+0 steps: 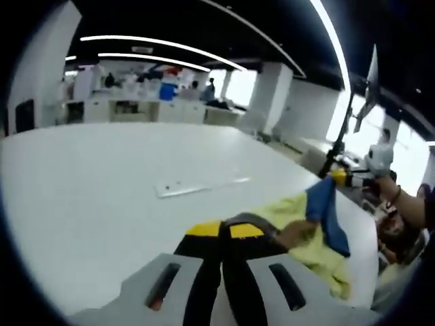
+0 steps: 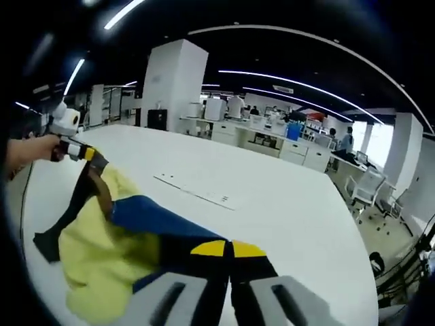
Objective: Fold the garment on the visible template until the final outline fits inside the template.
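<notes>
Here both tongs (image 1: 225,231) (image 2: 230,248) pinch the lifted garment (image 2: 109,251).

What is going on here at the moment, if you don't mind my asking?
A person is working a yellow and blue garment over a white table, a gripper in each hand. Both grippers, the left gripper and the right gripper, are shut on the cloth and hold it up off the table, bunched rather than folded. A flat clear strip lies on the table beyond it.

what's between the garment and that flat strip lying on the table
Bare white table separates the garment from the strip, shown in the right gripper view.
</notes>
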